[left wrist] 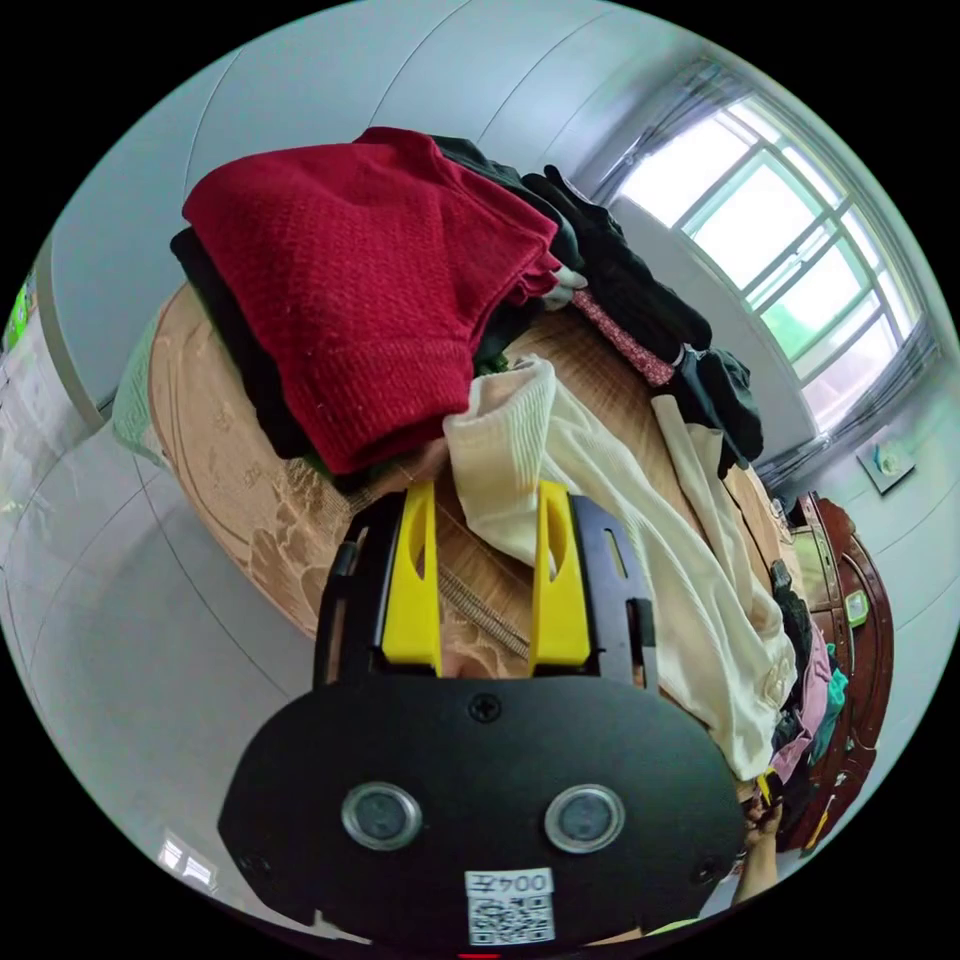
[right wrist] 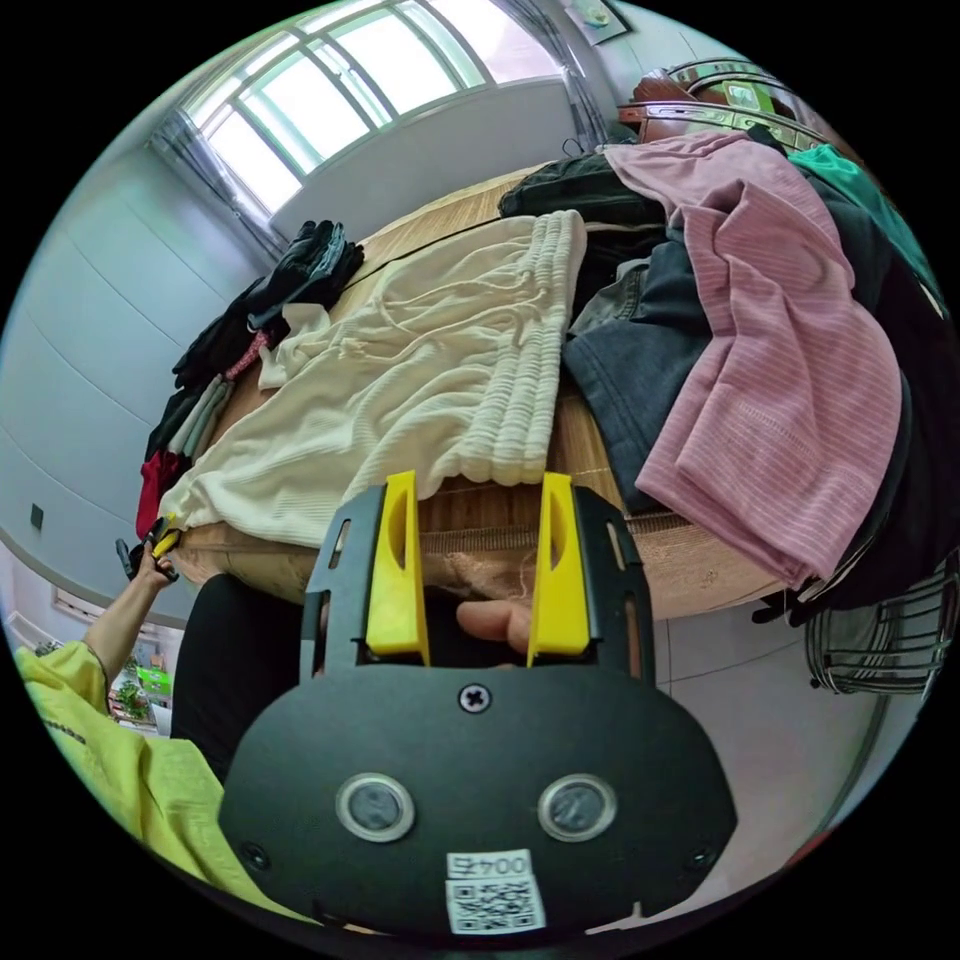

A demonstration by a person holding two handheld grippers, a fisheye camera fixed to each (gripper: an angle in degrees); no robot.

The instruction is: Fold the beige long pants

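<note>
The beige long pants lie spread along a wooden table, their ribbed waistband nearest my right gripper. That gripper is open, with its yellow jaws just short of the waistband and nothing between them. At the far leg end a hand holds my left gripper. In the left gripper view, the pants run away toward the lower right. A cuff lies at the tips of my open left gripper. I cannot tell if the jaws touch the cloth.
A red knit sweater tops a dark pile right beside the cuff. Black garments line the table's far edge. A pink striped top and dark jeans crowd the waistband side. A wire basket stands off the table's corner.
</note>
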